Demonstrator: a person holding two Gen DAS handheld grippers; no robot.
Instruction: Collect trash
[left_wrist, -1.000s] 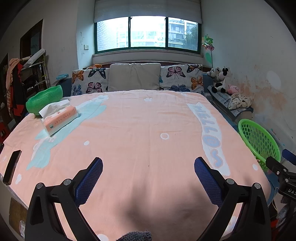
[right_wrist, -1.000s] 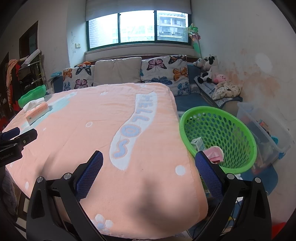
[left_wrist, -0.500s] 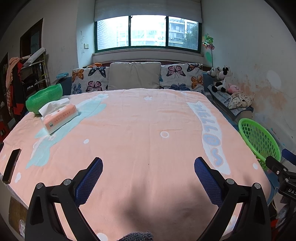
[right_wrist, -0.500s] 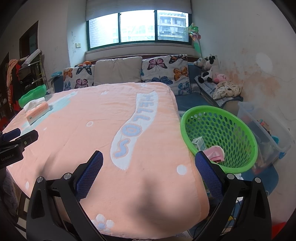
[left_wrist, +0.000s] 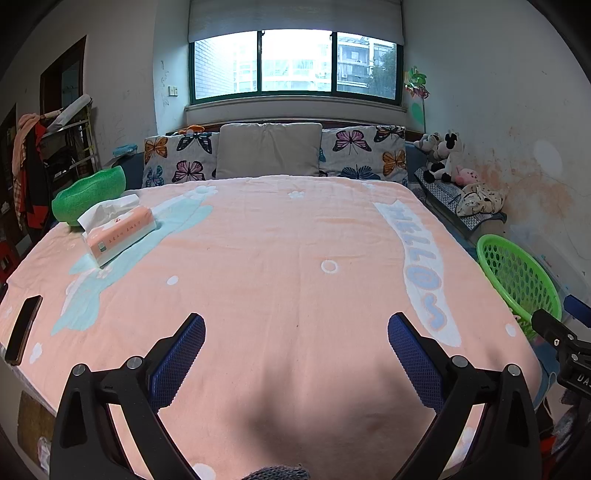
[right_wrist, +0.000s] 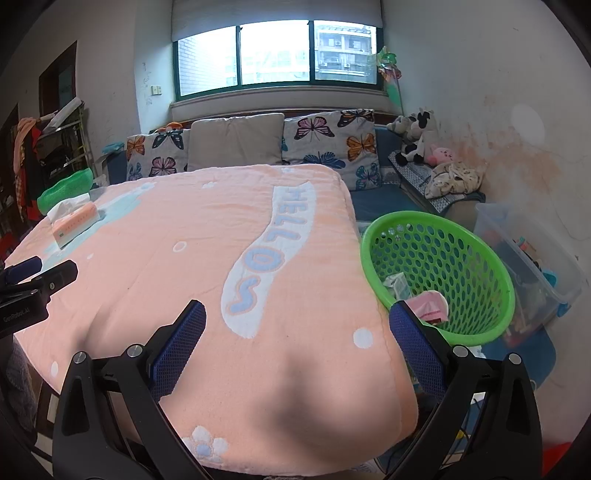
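Here the left gripper (left_wrist: 295, 332) has its blue-padded fingers (left_wrist: 177, 354) spread wide and empty above the near end of the bed (left_wrist: 277, 266). The right gripper (right_wrist: 297, 330) is likewise released, holding nothing, over the bed's near right corner. Just beside that corner stands the green basket (right_wrist: 480, 332), with a pink wrapper (right_wrist: 430, 304) and a pale carton (right_wrist: 397, 284) lying in it. Farther off, at the bed's left side, lie a tissue pack (left_wrist: 120, 230), a green bowl (left_wrist: 88, 194) touching it behind, and a phone (left_wrist: 22, 328).
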